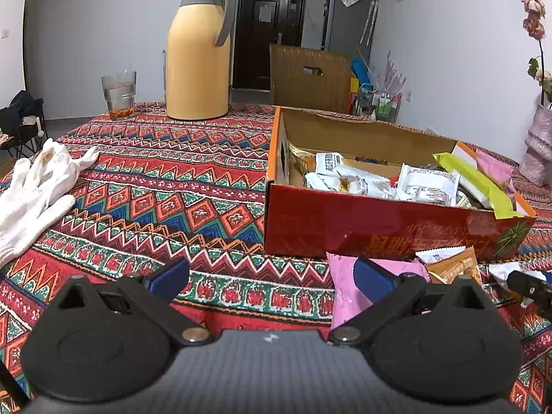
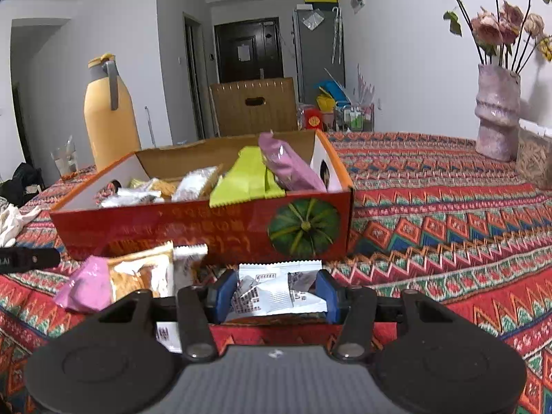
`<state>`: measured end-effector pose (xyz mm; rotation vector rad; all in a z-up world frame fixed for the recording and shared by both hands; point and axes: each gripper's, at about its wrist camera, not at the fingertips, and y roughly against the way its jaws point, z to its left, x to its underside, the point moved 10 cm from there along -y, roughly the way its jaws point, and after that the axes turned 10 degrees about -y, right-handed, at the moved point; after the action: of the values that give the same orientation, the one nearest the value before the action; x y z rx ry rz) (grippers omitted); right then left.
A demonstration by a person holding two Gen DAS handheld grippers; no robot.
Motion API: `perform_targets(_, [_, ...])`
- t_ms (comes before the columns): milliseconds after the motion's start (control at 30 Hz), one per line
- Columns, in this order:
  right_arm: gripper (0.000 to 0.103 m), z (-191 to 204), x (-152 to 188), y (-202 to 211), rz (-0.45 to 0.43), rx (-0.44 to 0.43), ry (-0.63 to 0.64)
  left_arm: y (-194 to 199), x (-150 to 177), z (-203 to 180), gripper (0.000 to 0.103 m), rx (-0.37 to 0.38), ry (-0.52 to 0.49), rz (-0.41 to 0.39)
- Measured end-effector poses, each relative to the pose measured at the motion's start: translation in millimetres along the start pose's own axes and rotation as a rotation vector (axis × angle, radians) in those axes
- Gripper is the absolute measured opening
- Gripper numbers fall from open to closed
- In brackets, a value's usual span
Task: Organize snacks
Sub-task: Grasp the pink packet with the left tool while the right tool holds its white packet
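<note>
A red cardboard box (image 2: 193,231) (image 1: 379,227) sits on the patterned tablecloth, holding several snack packets, among them a green one (image 2: 248,179) and a pink one (image 2: 293,169). My right gripper (image 2: 276,293) is shut on a white snack packet (image 2: 276,289) just in front of the box; both blue pads press its sides. Beside it lie a pink packet (image 2: 86,284) (image 1: 345,293), an orange packet (image 2: 138,272) (image 1: 452,265) and a white one (image 2: 188,258). My left gripper (image 1: 272,279) stands open over the cloth, its right finger (image 1: 374,277) above the pink packet, nothing between the pads.
A yellow thermos (image 1: 198,55) and a glass (image 1: 119,95) stand at the table's far side. White gloves (image 1: 34,186) lie at the left. A vase with dried flowers (image 2: 496,110) stands at the right, and a brown carton (image 2: 253,107) beyond the table.
</note>
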<state>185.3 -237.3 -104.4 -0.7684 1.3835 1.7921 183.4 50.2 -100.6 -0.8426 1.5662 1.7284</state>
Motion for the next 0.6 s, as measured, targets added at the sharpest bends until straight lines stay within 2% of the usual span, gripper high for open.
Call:
perform_targets(200, [0.05,0.8,4.6,-2.5,0.01,-0.024,-0.006,4.5,-2.5,-10.4,0.103,0.011,-0.039,0.025])
perform_targets(433, [0.05,1.0,1.7,6.2,-0.034,-0.047,-0.018,0.9,-0.4,-41.2,0.103,0.059,-0.092,0.106])
perform_targets(600, [0.05,0.5,-0.6,9.9,-0.054,-0.06,-0.029,-1.5,-4.5,-61.4,0.103,0.066,-0.124,0.123])
